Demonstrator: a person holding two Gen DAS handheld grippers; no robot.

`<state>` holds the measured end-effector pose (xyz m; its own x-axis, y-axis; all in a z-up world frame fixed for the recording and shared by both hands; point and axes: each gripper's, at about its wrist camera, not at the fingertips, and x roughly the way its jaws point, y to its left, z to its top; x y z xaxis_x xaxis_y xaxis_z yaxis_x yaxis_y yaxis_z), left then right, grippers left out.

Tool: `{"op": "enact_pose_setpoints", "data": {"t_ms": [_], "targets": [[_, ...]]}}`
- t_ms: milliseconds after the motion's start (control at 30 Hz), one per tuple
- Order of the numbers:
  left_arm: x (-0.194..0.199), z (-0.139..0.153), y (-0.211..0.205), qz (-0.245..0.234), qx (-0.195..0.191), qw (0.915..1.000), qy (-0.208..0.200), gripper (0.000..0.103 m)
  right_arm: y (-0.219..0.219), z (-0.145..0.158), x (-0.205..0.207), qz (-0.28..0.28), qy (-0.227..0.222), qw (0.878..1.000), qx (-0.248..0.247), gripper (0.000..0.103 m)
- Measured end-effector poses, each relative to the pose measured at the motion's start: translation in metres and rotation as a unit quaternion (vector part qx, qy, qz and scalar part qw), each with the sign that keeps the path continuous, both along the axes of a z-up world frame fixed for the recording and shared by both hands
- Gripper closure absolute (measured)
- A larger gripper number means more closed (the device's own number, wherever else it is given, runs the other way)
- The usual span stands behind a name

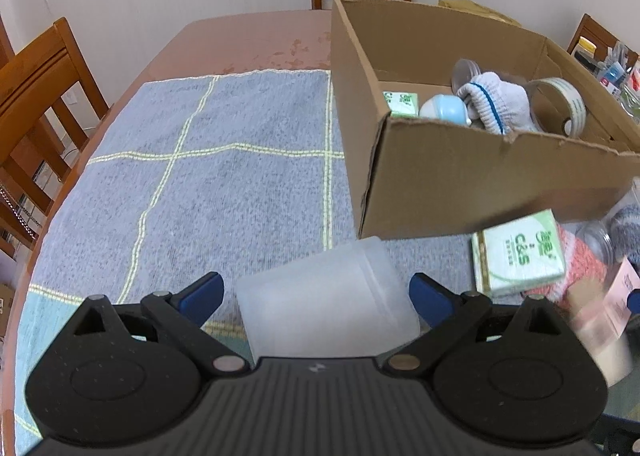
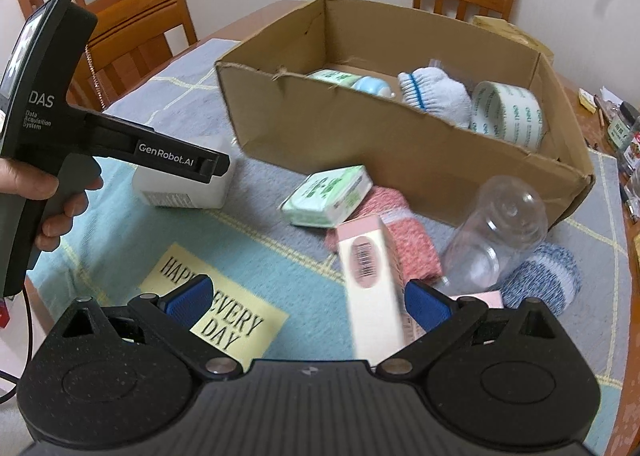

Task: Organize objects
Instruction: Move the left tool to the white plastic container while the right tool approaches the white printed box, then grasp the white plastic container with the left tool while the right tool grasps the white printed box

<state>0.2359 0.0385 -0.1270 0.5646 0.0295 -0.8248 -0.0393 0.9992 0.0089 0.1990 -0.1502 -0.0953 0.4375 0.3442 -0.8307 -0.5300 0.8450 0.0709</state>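
A white translucent plastic bottle (image 1: 324, 304) lies on its side on the checked cloth (image 1: 224, 176). My left gripper (image 1: 316, 296) is open around it, with a gap on each side. In the right wrist view the same bottle (image 2: 180, 188) sits under the left gripper's tip (image 2: 208, 168). My right gripper (image 2: 308, 302) is open. A blurred pink box (image 2: 370, 280) stands between its fingers, close to the right finger (image 2: 426, 306). The open cardboard box (image 2: 360, 144) holds a tissue pack, a blue-capped bottle, a white glove (image 2: 436, 96) and a tape roll (image 2: 508, 116).
In front of the box lie a green tissue pack (image 2: 326, 196), a red-white knitted cloth (image 2: 404, 232), a clear plastic jar (image 2: 496, 232) and a blue knitted piece (image 2: 548, 276). A yellow card (image 2: 224, 316) lies nearer. Wooden chairs (image 1: 36, 96) ring the table. Clutter lines the right edge.
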Motion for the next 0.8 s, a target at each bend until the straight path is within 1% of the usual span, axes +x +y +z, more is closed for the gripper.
{"op": "enact_pose_setpoints", "data": {"t_ms": [300,600,800], "targets": [[-0.012,0.000,0.005,-0.005,-0.002,1.0000,0.002,0.004,0.003,-0.004,-0.006,-0.004,0.004,1.000,0.000,0.000],[-0.030,0.001,0.009,-0.039,0.004,0.9992,0.000,0.004,0.005,-0.015,-0.009,-0.004,0.025,1.000,0.001,0.000],[-0.029,-0.002,0.010,-0.053,0.008,0.9986,0.003,0.004,0.008,-0.022,-0.008,-0.005,0.038,0.999,-0.004,0.000]]}}
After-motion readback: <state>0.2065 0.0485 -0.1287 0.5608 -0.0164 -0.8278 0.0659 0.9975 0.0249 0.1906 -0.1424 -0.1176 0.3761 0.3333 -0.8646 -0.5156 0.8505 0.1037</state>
